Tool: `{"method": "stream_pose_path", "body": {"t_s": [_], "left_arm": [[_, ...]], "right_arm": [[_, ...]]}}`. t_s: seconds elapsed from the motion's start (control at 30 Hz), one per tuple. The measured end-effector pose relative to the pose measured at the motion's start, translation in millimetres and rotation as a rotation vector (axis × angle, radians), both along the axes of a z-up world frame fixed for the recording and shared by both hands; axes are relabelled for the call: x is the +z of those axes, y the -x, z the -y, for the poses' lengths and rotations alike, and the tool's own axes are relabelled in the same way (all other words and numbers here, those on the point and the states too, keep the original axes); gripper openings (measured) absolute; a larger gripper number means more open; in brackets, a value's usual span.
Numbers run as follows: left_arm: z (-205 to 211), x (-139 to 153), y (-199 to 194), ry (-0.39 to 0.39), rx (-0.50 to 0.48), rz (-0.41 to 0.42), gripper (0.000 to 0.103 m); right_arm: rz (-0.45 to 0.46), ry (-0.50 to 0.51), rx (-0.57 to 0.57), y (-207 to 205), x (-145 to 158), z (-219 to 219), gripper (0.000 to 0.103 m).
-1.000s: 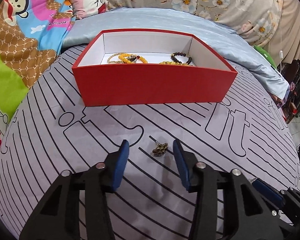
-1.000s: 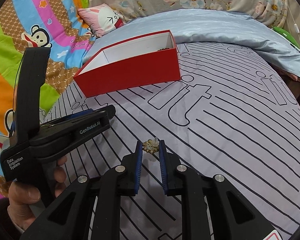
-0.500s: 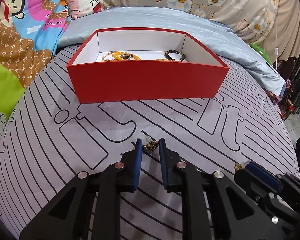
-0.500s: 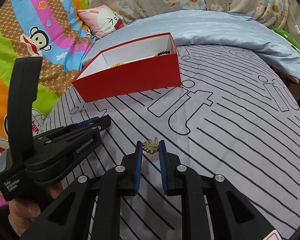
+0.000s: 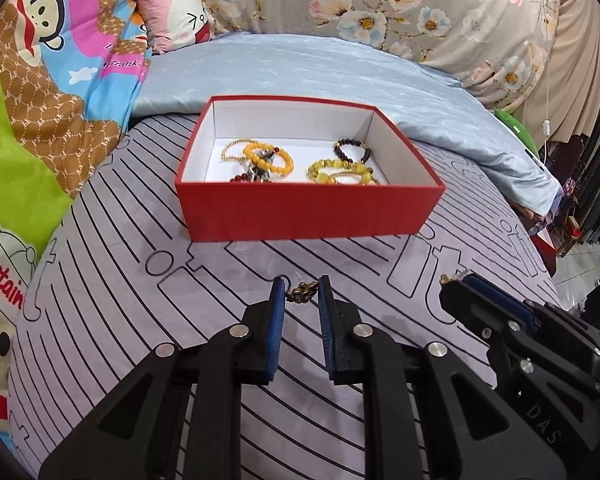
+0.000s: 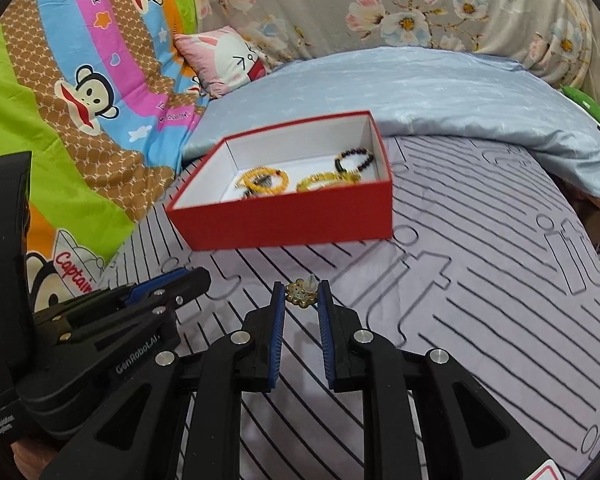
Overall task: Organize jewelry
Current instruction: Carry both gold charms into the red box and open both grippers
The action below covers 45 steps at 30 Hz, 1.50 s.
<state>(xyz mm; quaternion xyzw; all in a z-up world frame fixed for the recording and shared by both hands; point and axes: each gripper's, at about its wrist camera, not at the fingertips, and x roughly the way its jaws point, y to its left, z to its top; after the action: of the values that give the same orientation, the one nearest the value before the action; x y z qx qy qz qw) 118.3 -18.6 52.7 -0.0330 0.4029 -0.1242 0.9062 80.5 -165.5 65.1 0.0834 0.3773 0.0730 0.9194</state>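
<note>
A red box (image 5: pixel 308 212) with a white inside stands ahead on the striped bedsheet and holds several bead bracelets (image 5: pixel 268 158). It also shows in the right wrist view (image 6: pixel 292 220). My left gripper (image 5: pixel 301 294) is shut on a small bronze earring (image 5: pixel 300 293) and holds it above the sheet, in front of the box. My right gripper (image 6: pixel 300 295) is shut on a gold flower earring (image 6: pixel 300 294) with a clear back, also lifted short of the box. Each gripper shows in the other's view, the right gripper (image 5: pixel 456 284) to the right and the left gripper (image 6: pixel 180 280) to the left.
The grey striped sheet (image 5: pixel 100 280) covers the bed. A pale blue quilt (image 5: pixel 320 68) lies behind the box, a colourful monkey blanket (image 5: pixel 40 100) to the left and a pink pillow (image 5: pixel 176 12) at the back. The bed edge drops off at right.
My left gripper closed on the bronze earring and lifted it. Both grippers have risen with their earrings, so the inside of the box now shows more.
</note>
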Motion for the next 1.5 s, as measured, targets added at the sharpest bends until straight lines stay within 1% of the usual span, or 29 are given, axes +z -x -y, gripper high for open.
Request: {"method": "stream_pose_path", "body": {"t_s": [0.37, 0.57, 0.73, 0.9, 1.03, 1.2, 1.3, 1.4, 1.5], "left_arm": [[-6, 24, -24, -0.006, 0.010, 0.051, 0.016], [-3, 42, -48, -0.015, 0.012, 0.105, 0.016], [-2, 51, -70, -0.030, 0.020, 0.140, 0.016], [0, 51, -92, -0.044, 0.026, 0.148, 0.016], [0, 49, -107, -0.040, 0.035, 0.150, 0.016], [0, 53, -127, -0.022, 0.055, 0.183, 0.017], [0, 53, -138, 0.007, 0.056, 0.185, 0.017], [1, 45, -148, 0.021, 0.059, 0.166, 0.017], [2, 30, -157, 0.018, 0.070, 0.143, 0.017]], "right_arm": [[0.059, 0.005, 0.032, -38, 24, -15, 0.016], [0.082, 0.002, 0.035, -65, 34, -12, 0.016], [0.094, 0.009, 0.027, -89, 38, -7, 0.016], [0.101, 0.017, 0.023, -112, 40, -4, 0.016], [0.098, 0.028, 0.017, -127, 37, -3, 0.016], [0.099, 0.000, -0.001, -145, 30, 2, 0.016], [0.104, 0.006, -0.017, -153, 27, 1, 0.016], [0.081, -0.001, -0.016, -163, 19, 0, 0.016], [0.074, 0.017, -0.015, -169, 11, -1, 0.016]]}}
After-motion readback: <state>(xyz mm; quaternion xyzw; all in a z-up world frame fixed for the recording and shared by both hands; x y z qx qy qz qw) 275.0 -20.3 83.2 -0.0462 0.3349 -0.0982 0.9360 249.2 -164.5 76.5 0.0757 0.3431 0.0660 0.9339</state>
